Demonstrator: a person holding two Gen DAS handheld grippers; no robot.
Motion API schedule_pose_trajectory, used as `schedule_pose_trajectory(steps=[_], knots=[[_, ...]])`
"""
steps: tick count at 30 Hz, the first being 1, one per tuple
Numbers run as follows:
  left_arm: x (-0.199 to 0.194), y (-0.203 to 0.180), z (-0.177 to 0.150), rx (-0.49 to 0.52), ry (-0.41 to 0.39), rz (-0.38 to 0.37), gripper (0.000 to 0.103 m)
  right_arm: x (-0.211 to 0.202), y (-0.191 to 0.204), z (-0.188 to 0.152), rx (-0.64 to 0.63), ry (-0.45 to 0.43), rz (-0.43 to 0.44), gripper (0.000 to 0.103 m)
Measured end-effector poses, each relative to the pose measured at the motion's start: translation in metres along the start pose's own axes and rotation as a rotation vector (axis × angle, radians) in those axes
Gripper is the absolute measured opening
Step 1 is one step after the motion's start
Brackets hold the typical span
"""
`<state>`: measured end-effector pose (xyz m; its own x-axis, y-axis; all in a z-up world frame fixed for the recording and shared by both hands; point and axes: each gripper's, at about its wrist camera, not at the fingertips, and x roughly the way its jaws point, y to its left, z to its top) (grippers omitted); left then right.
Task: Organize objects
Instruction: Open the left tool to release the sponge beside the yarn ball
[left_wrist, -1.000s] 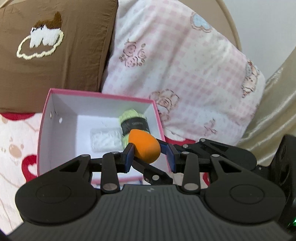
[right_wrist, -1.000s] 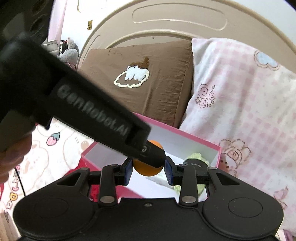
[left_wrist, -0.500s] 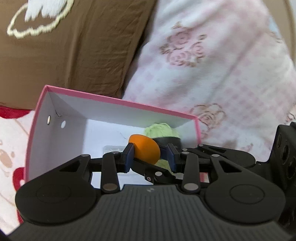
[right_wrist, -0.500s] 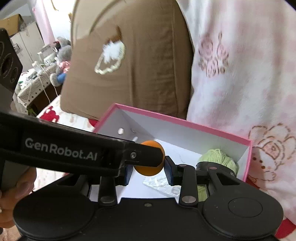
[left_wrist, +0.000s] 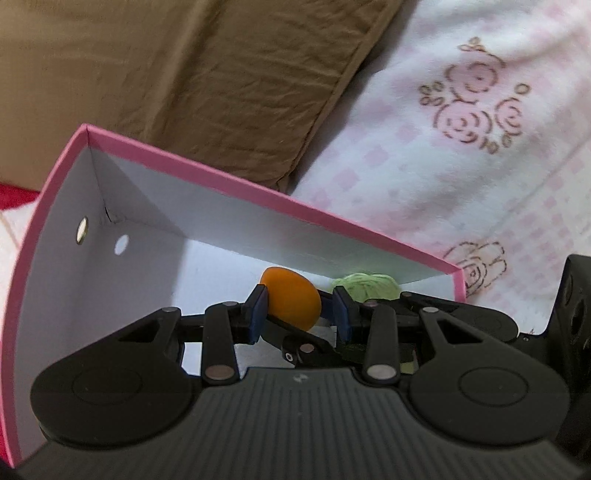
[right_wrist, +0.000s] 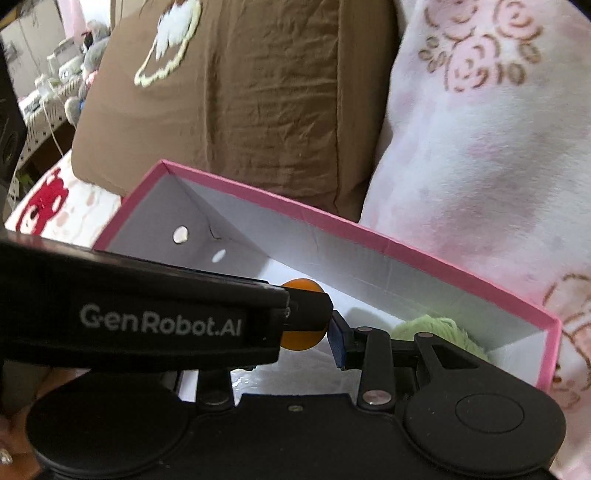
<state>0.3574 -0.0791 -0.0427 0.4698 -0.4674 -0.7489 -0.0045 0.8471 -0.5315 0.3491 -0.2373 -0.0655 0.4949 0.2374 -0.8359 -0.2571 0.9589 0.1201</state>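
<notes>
Orange egg-shaped sponge (left_wrist: 291, 302) clamped in left gripper (left_wrist: 297, 314) jaws, also pinched crosswise by right gripper (right_wrist: 306, 332). Sponge hung inside pink box (left_wrist: 258, 192), above floor, long axis tilted up-left. Green yarn (left_wrist: 365, 286) just right, in far corner.

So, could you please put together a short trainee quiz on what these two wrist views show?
1. True or false: the pink box holds nothing.
2. What colour is the egg-shaped thing between the pads of the left gripper? A blue, B orange, C white.
3. What colour is the pillow behind the box's far left corner?

Key: 1 false, a ball of green yarn lies in its far right corner. 2 B. 3 brown.
</notes>
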Motion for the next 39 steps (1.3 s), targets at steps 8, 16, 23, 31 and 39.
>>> schedule_pose_trajectory(steps=[8, 16, 23, 31, 39], knots=[[0.013, 0.005, -0.001, -0.050, 0.003, -0.037, 0.033, 0.002, -0.002, -0.002, -0.070, 0.027, -0.058, 0.043], [0.035, 0.010, -0.004, -0.089, 0.043, -0.068, 0.030, -0.014, -0.007, -0.013, -0.107, 0.000, -0.115, 0.043], [0.034, -0.003, -0.007, -0.009, 0.033, -0.037, 0.032, -0.045, -0.014, -0.034, -0.075, -0.035, -0.110, 0.046], [0.012, -0.017, -0.011, 0.054, 0.039, -0.029, 0.035, -0.075, -0.019, -0.071, -0.070, -0.102, -0.147, 0.049], [-0.044, -0.031, -0.020, 0.124, 0.029, -0.021, 0.035, -0.101, -0.002, -0.089, -0.086, -0.176, -0.146, 0.052]])
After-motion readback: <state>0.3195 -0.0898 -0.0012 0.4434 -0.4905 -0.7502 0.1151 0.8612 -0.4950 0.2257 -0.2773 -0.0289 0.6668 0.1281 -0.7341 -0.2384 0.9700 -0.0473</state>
